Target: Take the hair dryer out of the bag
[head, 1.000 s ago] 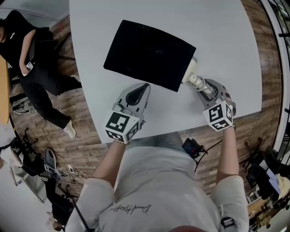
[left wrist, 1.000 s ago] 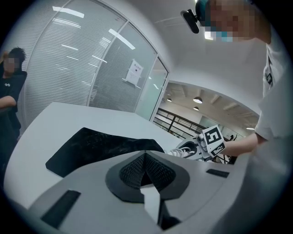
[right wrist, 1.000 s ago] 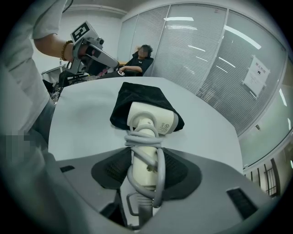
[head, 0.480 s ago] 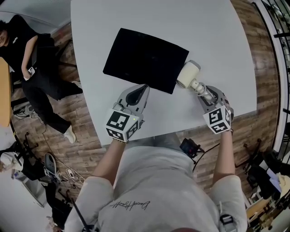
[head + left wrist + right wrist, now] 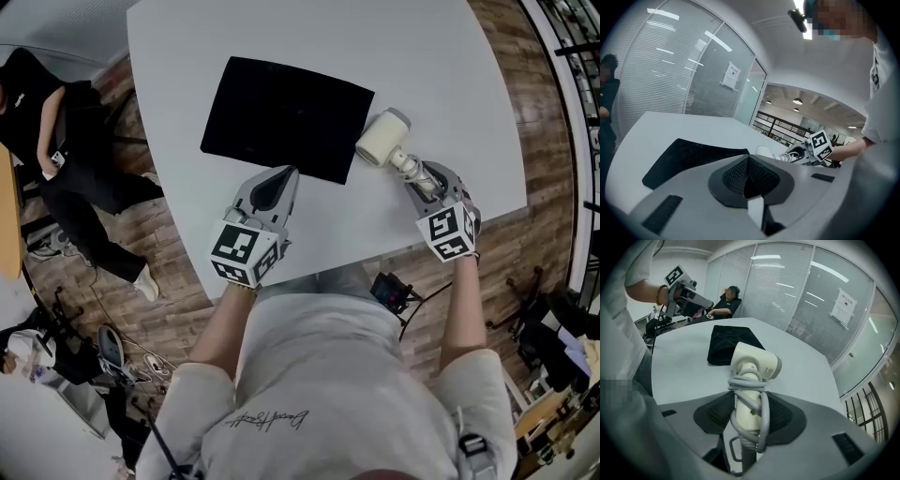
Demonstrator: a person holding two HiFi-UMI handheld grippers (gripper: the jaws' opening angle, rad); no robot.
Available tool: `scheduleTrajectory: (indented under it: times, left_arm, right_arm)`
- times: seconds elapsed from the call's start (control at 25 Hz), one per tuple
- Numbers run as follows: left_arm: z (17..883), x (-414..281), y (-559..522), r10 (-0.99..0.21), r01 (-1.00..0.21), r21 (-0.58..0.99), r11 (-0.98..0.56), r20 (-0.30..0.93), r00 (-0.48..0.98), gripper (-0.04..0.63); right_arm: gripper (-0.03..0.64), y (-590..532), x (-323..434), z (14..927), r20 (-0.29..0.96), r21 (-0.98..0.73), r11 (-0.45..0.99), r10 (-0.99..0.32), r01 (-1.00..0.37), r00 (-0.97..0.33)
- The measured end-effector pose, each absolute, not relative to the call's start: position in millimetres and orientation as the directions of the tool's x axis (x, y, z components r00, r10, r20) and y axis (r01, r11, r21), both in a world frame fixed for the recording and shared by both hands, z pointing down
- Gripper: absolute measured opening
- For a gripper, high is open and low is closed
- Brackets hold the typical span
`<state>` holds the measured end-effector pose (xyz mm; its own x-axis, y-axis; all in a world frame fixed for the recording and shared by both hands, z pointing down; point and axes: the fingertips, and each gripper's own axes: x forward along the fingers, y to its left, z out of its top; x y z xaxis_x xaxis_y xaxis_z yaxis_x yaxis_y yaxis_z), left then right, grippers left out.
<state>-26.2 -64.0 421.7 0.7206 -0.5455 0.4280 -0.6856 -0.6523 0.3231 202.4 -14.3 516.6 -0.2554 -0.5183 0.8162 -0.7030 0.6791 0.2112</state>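
Head view: white desk [image 5: 450,84] with a flat black bag [image 5: 286,117] lying on it. The cream hair dryer [image 5: 382,139] sits just beside the bag's right edge, fully outside it, with its barrel near the bag's corner. The right gripper [image 5: 420,173] comes in from the desk's near right and has the dryer by the handle. The left gripper [image 5: 278,183] rests with its tip at the bag's near edge. A person in dark clothes [image 5: 56,141] is on the wooden floor [image 5: 525,141] to the left of the desk.

Left gripper view: the left gripper [image 5: 747,176] has its jaws pressed together, and nothing shows between the pads. Whether they catch the hem of the bag [image 5: 689,157] cannot be told, since the bag's near edge is hidden behind the gripper's body. Beyond it to the right are the hair dryer [image 5: 763,151] and the right gripper [image 5: 806,152].

Right gripper view: the right gripper [image 5: 749,416] has its jaws pinching the handle of the hair dryer [image 5: 754,364], one pad on each side. A grey cord [image 5: 761,427] is wound round the handle. The barrel points right, clear of the bag [image 5: 729,344] behind it. The left gripper [image 5: 689,291] shows at upper left.
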Motion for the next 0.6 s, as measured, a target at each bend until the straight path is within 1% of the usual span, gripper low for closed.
scheduleTrajectory:
  times: [0.32, 0.6]
  left_arm:
    - [420.3, -15.6, -63.2, -0.53, -0.671, 0.32, -0.668, 0.428, 0.732, 0.011]
    - [425.1, -8.7, -69.7, -0.523, -0.665, 0.313, -0.678, 0.431, 0.736, 0.011]
  right_arm:
    - [0.216, -23.3, 217.0, 507.9, 0.798, 0.215, 0.608, -0.56, -0.764, -0.221]
    - [0.216, -56.4, 236.8, 508.8, 0.781, 0.231, 0.474, -0.611, -0.85, -0.129]
